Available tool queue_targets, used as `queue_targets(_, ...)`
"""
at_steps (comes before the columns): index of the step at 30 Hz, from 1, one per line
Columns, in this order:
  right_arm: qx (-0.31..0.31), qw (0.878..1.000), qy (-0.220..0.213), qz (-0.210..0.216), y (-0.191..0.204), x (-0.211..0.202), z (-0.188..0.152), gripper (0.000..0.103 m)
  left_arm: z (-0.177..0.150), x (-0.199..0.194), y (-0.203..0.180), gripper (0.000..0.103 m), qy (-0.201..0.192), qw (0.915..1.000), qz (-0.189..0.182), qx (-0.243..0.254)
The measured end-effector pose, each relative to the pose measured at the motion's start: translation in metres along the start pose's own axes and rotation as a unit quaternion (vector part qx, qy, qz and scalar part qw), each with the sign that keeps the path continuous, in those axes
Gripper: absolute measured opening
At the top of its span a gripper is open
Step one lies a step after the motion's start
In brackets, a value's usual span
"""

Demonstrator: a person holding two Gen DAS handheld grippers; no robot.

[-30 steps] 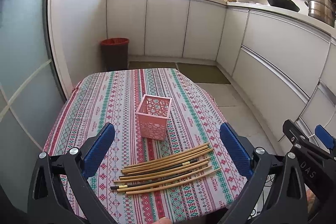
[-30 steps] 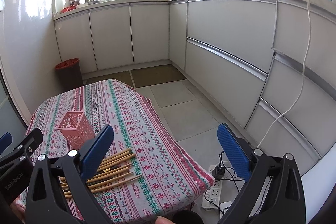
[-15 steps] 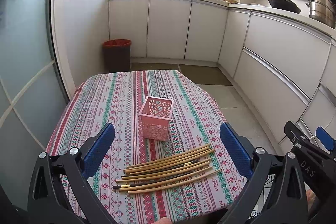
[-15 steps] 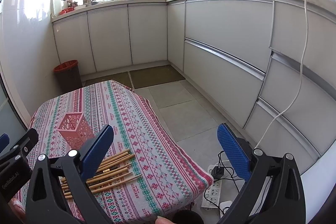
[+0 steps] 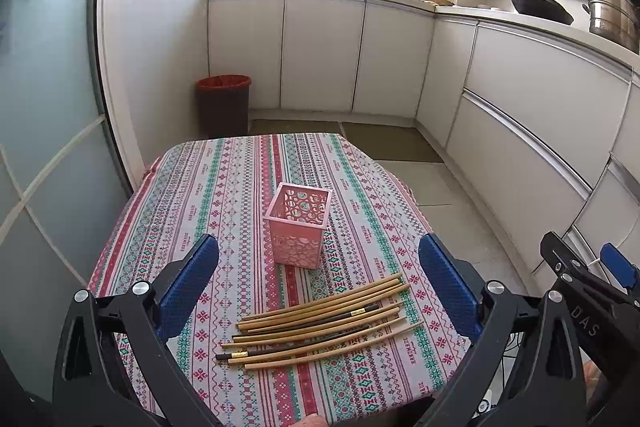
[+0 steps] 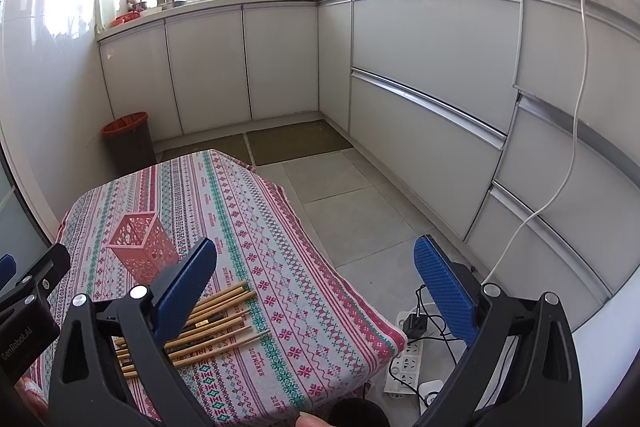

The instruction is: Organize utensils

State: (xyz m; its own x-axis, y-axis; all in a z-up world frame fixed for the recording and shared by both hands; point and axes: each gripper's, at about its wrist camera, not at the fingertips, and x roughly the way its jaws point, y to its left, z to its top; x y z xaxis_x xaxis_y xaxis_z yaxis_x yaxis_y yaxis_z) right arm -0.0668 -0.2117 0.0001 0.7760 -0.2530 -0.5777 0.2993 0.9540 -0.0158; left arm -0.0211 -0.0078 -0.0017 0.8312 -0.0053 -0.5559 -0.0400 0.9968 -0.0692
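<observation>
Left wrist view:
Left tongs (image 5: 318,287): spread wide, blue pads far apart, holding nothing, raised above the near part of the desk
Desk (image 5: 224,195): covered by a striped, patterned cloth in red, green and white
Chopsticks (image 5: 320,323): a loose bundle lying flat on the cloth near the front edge, mostly light wood, a few dark ones with gold bands mixed in; they lie between the two pads in this view, apart from them
Pink basket (image 5: 298,227): upright, square, perforated walls, standing just beyond the chopsticks toward the middle of the desk; no chopstick is in it, only its patterned inner walls show
Right tongs (image 5: 588,279): partly seen at the right edge, off the side of the desk
Bin (image 5: 223,103): dark with a red liner, on the floor by the cabinets; its contents cannot be made out

Right wrist view:
Right tongs (image 6: 316,283): wide open, gripping nothing, right pad over the floor, left pad over the desk (image 6: 280,267) corner
Chopsticks (image 6: 212,323): on the cloth, partly hidden behind the left pad
Pink basket (image 6: 144,247): upright behind the chopsticks, interior not visible from here
Power strip (image 6: 404,359): on the floor beside the desk, with cables
</observation>
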Motion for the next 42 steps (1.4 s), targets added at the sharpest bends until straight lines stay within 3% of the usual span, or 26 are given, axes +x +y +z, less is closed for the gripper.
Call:
queue_targets(22,0.001,1.000,0.006,-0.004,0.000,0.003,-0.003,0.096,-0.004,0.007,0.001,0.096,0.010,0.9999,0.005,0.004)
queue_targets(29,0.037,0.999,0.014,-0.001,-0.012,0.007,-0.001,0.096,-0.008,0.021,-0.004,0.096,0.034,0.9993,-0.005,0.016)
queue_targets(34,0.128,0.991,0.029,0.024,-0.044,0.014,0.003,0.096,-0.013,0.045,-0.020,0.096,0.086,0.9928,-0.064,0.053)
queue_targets(38,0.168,0.985,0.037,0.020,-0.061,0.022,0.004,0.096,-0.017,0.078,-0.042,0.096,0.151,0.9757,-0.128,0.095)
queue_targets(42,0.186,0.981,0.059,0.016,-0.072,0.036,0.003,0.096,-0.010,0.105,-0.064,0.096,0.183,0.9573,-0.198,0.104)
